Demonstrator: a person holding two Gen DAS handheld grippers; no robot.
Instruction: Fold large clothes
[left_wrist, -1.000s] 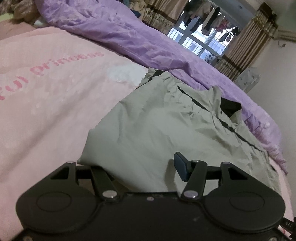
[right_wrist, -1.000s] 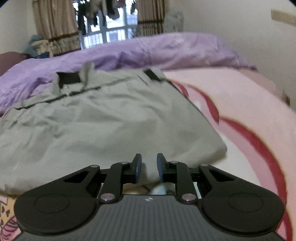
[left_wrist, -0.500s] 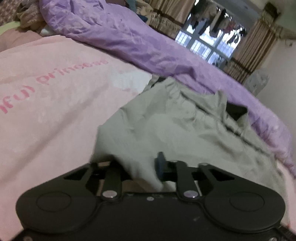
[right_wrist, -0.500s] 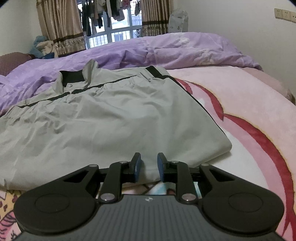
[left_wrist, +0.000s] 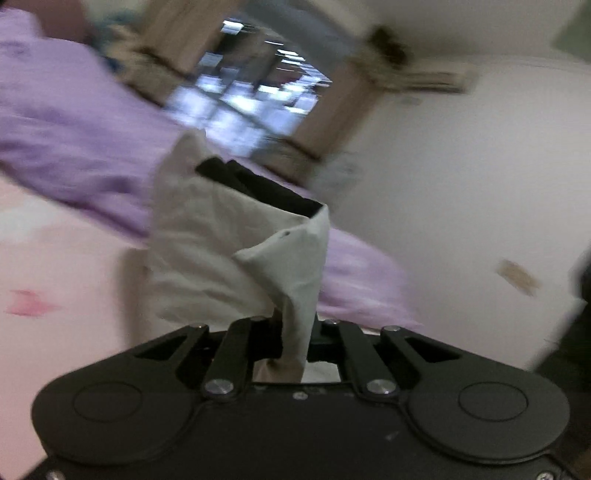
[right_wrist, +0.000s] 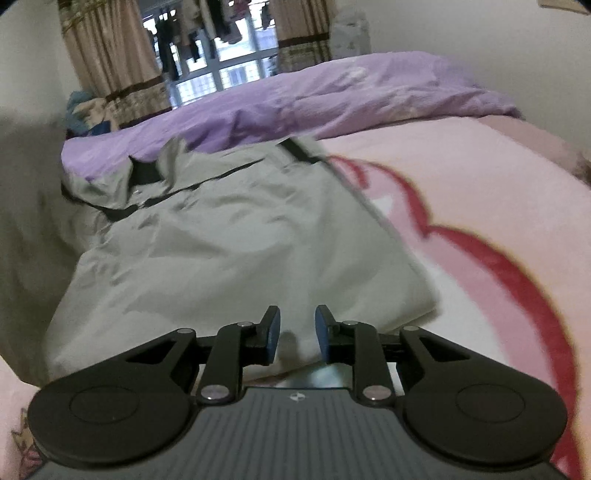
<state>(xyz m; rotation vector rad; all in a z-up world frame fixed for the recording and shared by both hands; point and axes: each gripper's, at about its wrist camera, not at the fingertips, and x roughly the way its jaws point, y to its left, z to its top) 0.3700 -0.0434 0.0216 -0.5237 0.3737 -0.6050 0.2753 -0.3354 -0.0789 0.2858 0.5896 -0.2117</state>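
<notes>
A large grey-green jacket (right_wrist: 236, 236) with black trim and a black-lined collar lies on the pink bed blanket. My left gripper (left_wrist: 293, 332) is shut on a bunched edge of the jacket (left_wrist: 295, 288) and holds it lifted off the bed, with the cloth hanging in a fold; the view is blurred. My right gripper (right_wrist: 297, 332) is slightly open and empty, low over the jacket's near edge. At the left of the right wrist view a raised part of the jacket (right_wrist: 26, 229) stands up.
A purple duvet (right_wrist: 314, 96) is heaped along the far side of the bed. The pink blanket (right_wrist: 480, 192) with a red pattern lies to the right of the jacket. A window with curtains (right_wrist: 221, 55) and a white wall (left_wrist: 461, 166) are behind.
My left gripper closed on the jacket's edge and lifted it up and to the right. My right gripper stayed low at the near edge and opened slightly.
</notes>
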